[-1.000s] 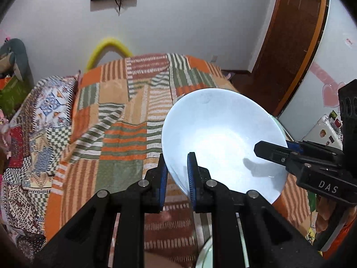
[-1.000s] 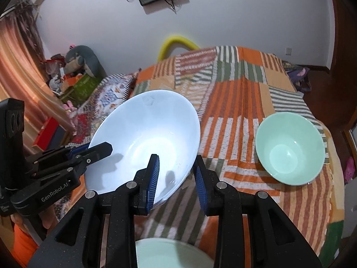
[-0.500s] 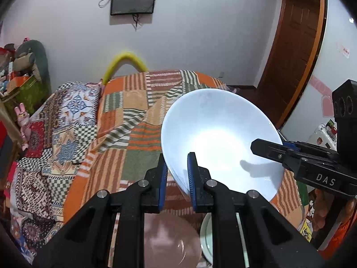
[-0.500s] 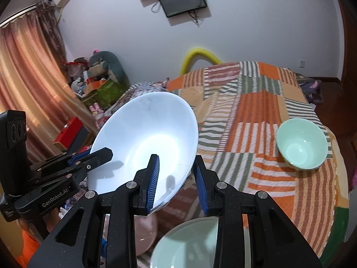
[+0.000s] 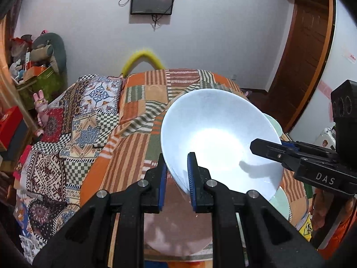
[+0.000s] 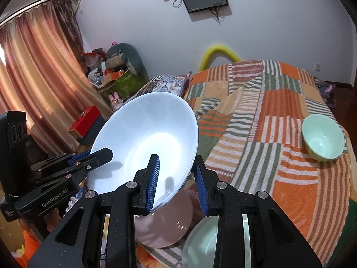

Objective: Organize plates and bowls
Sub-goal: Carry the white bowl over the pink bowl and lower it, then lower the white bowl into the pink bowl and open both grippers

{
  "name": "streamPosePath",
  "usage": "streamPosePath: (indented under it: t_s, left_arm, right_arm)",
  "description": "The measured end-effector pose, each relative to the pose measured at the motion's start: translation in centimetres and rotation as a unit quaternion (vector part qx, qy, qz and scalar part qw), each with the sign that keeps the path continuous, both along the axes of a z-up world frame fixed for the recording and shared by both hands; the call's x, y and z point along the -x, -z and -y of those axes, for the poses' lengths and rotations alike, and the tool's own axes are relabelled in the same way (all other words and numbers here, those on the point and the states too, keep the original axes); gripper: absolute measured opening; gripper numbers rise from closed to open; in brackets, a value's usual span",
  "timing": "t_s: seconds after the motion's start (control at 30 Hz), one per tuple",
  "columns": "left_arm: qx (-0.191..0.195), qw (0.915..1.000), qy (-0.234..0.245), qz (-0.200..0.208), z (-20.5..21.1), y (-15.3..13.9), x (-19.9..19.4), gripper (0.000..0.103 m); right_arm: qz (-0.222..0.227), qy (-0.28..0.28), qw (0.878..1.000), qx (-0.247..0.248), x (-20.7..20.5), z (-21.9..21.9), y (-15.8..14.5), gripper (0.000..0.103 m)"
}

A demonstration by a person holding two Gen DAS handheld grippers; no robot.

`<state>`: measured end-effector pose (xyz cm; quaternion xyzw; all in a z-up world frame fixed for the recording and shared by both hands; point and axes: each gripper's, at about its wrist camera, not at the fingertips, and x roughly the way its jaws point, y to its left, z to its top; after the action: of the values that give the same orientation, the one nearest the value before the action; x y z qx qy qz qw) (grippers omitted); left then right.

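Observation:
A large white bowl [image 5: 219, 138] is held in the air over the bed, tilted. My left gripper [image 5: 176, 179] is shut on its near rim. My right gripper [image 6: 176, 179] is shut on the opposite rim of the white bowl [image 6: 145, 147]; it also shows at the right of the left wrist view [image 5: 265, 148]. Below the bowl a pink plate [image 5: 176, 234] lies on the bed's near end, also in the right wrist view [image 6: 169, 225]. A pale green plate [image 6: 200, 245] lies beside it. A green bowl [image 6: 322, 137] sits on the bedspread at the right.
The bed has an orange striped patchwork spread [image 6: 267, 116] and a patterned quilt [image 5: 67, 138] on its left. A yellow foam tube [image 5: 142, 59] arches at the head. Clutter and boxes [image 6: 111, 76] stand by the curtain. A wooden door [image 5: 305, 51] is at the right.
Both grippers have lifted the white bowl higher and drawn back. The pink plate and pale green plate have come into view beneath it, and more of the wall and TV shows.

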<state>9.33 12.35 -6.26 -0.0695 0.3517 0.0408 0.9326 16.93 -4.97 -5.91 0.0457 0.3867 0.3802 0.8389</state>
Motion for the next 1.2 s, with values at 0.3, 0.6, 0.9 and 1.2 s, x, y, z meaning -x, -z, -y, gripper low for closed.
streamPosePath:
  t_s: [0.3,0.6,0.9,1.2]
  left_arm:
    - [0.002,0.9997,-0.017,-0.017,-1.3,2.1,2.3,0.016]
    - [0.024,0.9977,-0.031,-0.055,-2.7,5.4,3.0,0.016]
    - [0.028,0.9949,-0.041,-0.088,-3.1,8.3,3.3,0.016]
    - [0.050,0.9903,-0.045,-0.122,-3.4,11.7,3.3,0.016]
  right_arm:
    - [-0.007,-0.019,1.000,0.016,1.5,-1.7,1.3,0.029]
    - [-0.035,-0.034,0.998,0.038,2.5,-3.2,3.8,0.029]
    - [-0.063,-0.043,0.995,0.059,3.3,-4.1,6.2,0.029]
    - [-0.085,-0.047,0.992,0.081,3.7,-4.3,8.1,0.029]
